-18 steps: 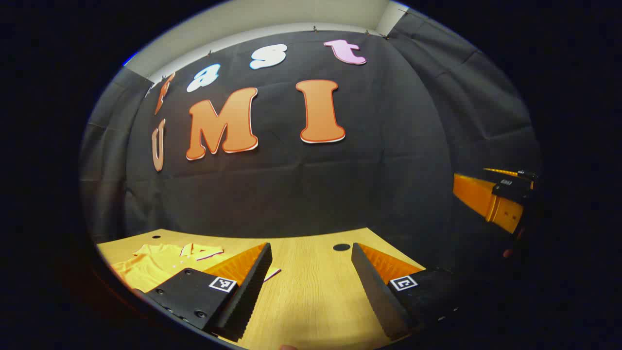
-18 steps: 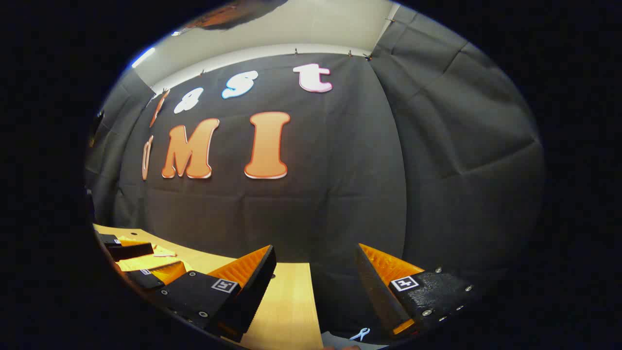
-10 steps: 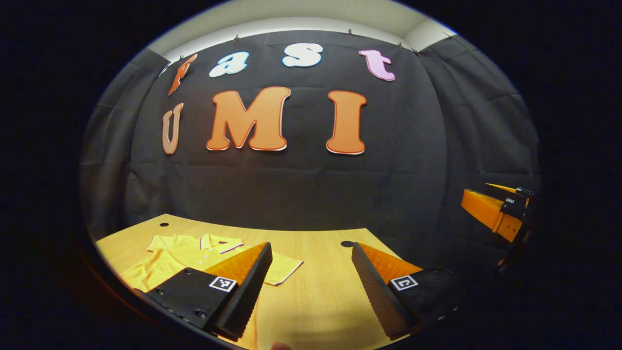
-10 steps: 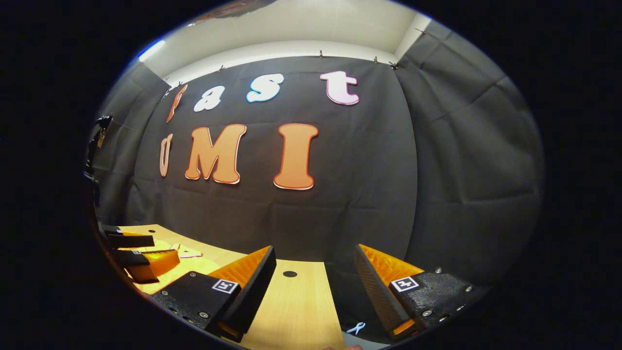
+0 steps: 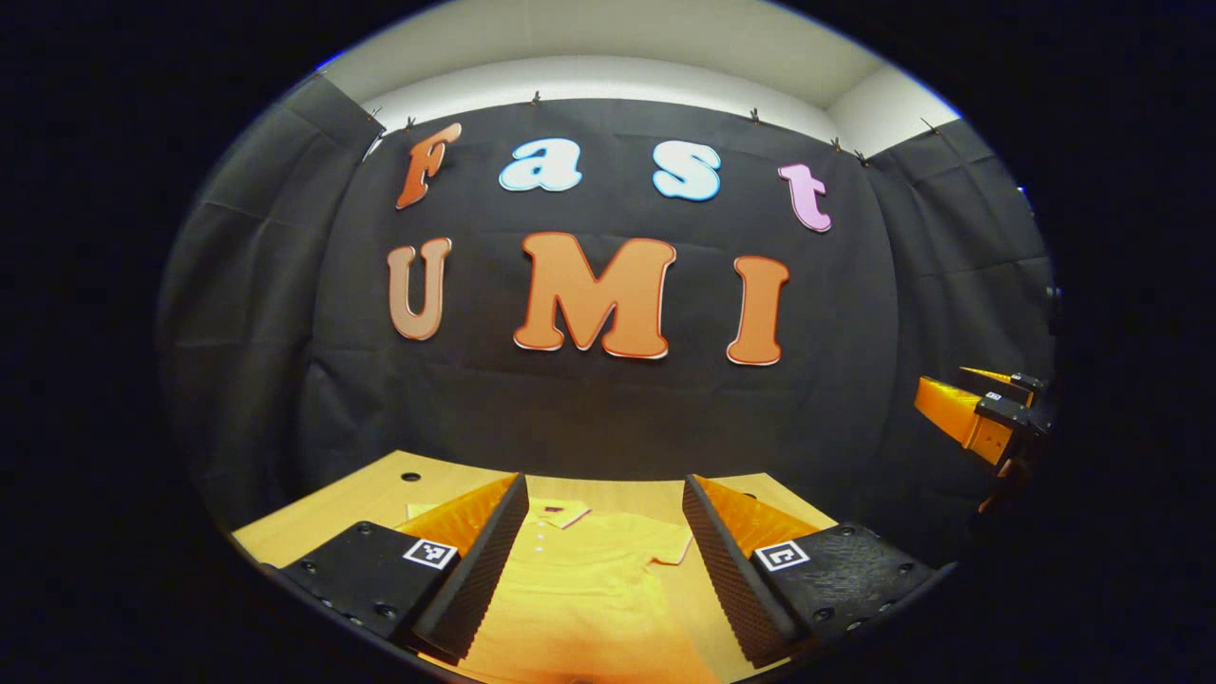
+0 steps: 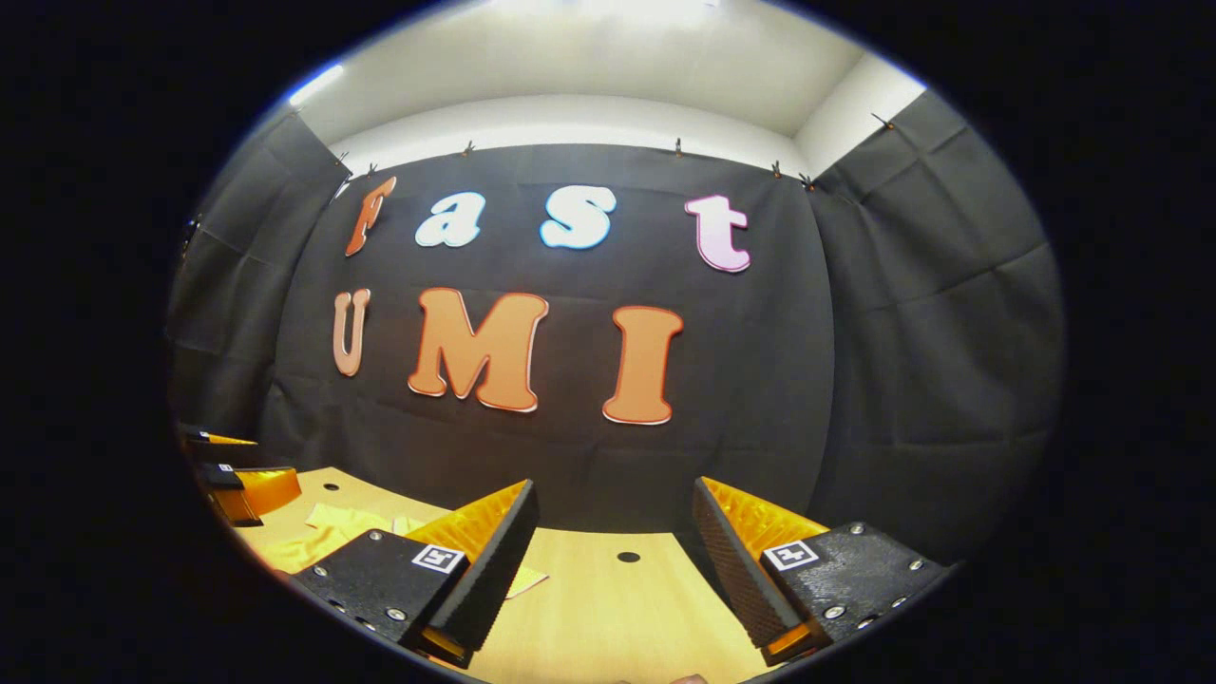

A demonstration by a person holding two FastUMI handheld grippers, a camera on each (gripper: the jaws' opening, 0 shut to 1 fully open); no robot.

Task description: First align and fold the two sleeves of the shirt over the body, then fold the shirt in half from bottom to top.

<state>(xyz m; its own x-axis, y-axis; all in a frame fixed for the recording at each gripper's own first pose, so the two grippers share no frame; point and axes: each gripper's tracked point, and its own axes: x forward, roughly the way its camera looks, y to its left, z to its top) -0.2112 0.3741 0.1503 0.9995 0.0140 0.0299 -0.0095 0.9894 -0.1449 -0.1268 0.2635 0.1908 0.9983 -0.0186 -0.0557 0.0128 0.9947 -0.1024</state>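
A yellow polo shirt lies flat on the wooden table, collar towards the far wall and one short sleeve spread out to the right. My left gripper hovers open above the shirt's body, nothing between its fingers. In the left gripper view the right gripper is in the air at the far right edge. My right gripper stands open over bare table, to the right of the shirt. A sleeve tip peeks past its left finger. The left gripper is at the left edge of that view.
The booth's black cloth wall closes the table's far side just behind the shirt. Small round holes mark the tabletop near its back edge. Bare wood lies right of the shirt.
Both gripper views have swung leftward. The shirt, at the left of the left gripper view before, now lies between its fingers. Both grippers stay open.
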